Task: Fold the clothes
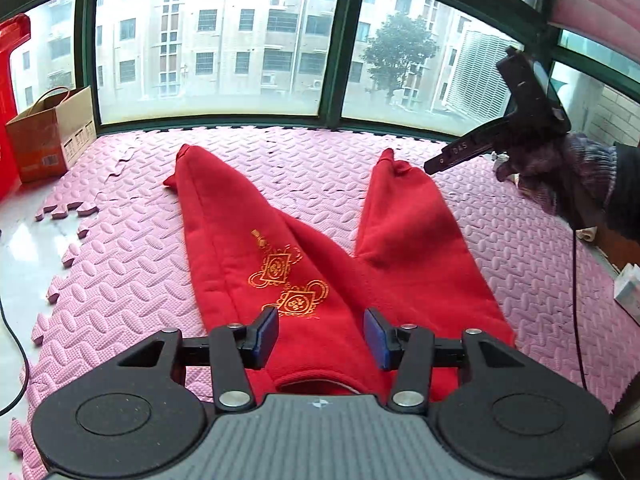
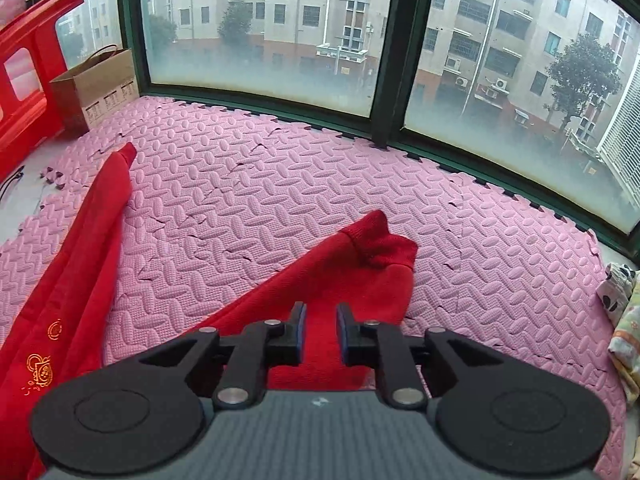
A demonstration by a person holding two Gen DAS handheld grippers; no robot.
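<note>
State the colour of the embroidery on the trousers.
Gold embroidery on red trousers, clearest in the left wrist view.

Trousers (image 1: pixel 304 264): flat on the foam mat (image 1: pixel 120 280), legs spread apart toward the window (image 1: pixel 216 40).
Left gripper (image 1: pixel 321 330): over the waist end.
Right gripper (image 2: pixel 321 334): over the right leg, near its cuff.
Cardboard box (image 1: pixel 52 132): far left corner, against the window.
</note>
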